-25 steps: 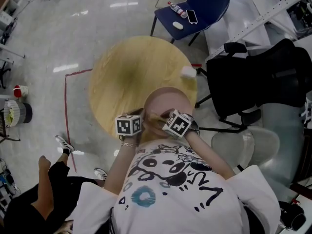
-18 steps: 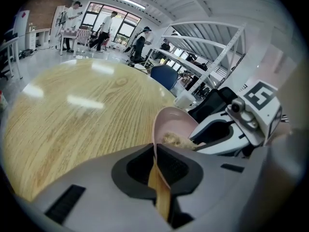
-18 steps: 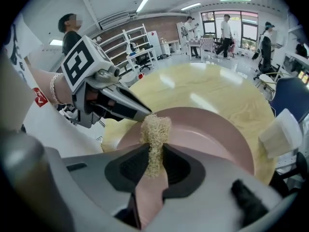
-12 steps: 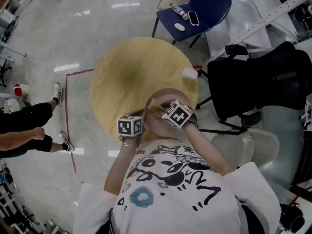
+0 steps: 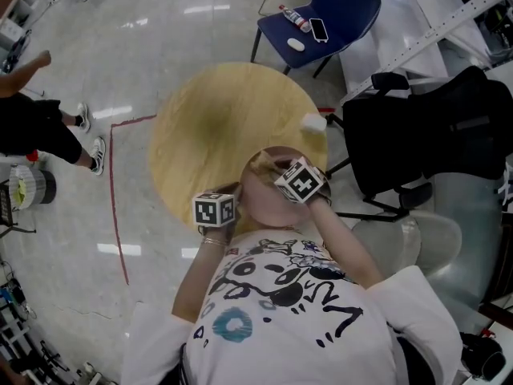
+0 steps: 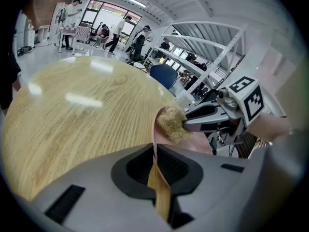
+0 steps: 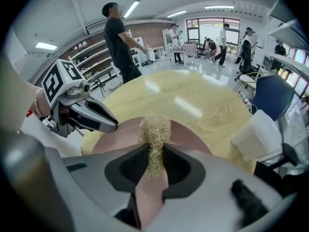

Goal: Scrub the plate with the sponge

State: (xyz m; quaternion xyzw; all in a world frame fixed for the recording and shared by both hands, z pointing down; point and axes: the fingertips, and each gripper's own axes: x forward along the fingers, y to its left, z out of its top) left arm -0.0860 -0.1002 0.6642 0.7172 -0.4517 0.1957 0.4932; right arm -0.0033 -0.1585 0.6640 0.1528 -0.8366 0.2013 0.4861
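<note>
Left gripper (image 6: pixel 157 170): jaws closed on the near rim of the plate (image 5: pixel 264 197), held over the counter's (image 5: pixel 204 119) near-right edge. Right gripper (image 7: pixel 154 158): jaws clamped on the sponge (image 7: pixel 155 128), which is pressed to the plate's face near its far rim, straight ahead of these jaws.

Plate (image 5: pixel 260 199) partly beneath the marker cubes (image 5: pixel 300 181); bystander (image 5: pixel 32 131) half beyond left edge.

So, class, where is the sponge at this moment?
In the right gripper view the sponge sits centre frame, pinched in the right tongs and pressed against the plate, which the left tongs hold at the near edge of the table.
</note>
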